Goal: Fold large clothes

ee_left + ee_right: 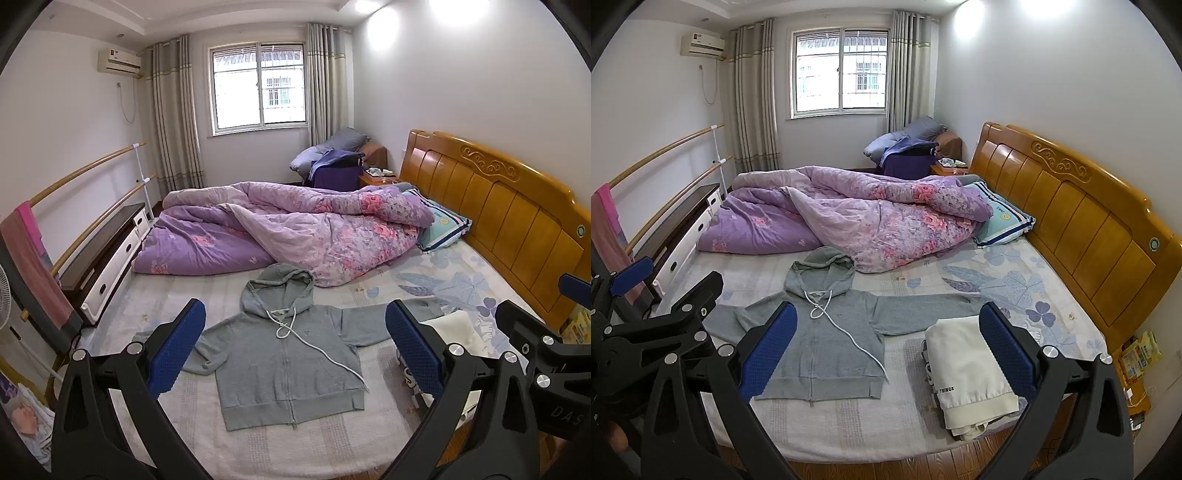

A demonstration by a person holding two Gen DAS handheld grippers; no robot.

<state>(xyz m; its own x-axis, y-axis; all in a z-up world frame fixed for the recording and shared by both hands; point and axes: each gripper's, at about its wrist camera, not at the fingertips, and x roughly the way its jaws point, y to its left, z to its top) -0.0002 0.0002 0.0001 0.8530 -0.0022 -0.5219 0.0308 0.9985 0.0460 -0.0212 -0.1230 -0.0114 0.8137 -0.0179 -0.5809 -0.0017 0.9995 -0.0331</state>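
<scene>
Blue-padded fingers (177,347) of the left gripper (295,347) frame the left wrist view, spread wide with nothing between them. Beyond and below them a grey hoodie (280,362) lies flat on the bed (295,446), front up, zipper closed, hood toward the crumpled purple quilt (280,225) and hem toward the near edge. Both sleeves stretch out sideways, and a white drawstring (328,356) trails across the chest. The hoodie sits centred in the gap of this gripper, well apart from the pads.

Seen from the right wrist, the right gripper (886,350) is likewise released and empty, hanging above the near edge of the bed. Here the hoodie lies toward its left finger, while a folded cream garment (967,369) rests just beside the right finger, near the hoodie's outstretched sleeve.
</scene>
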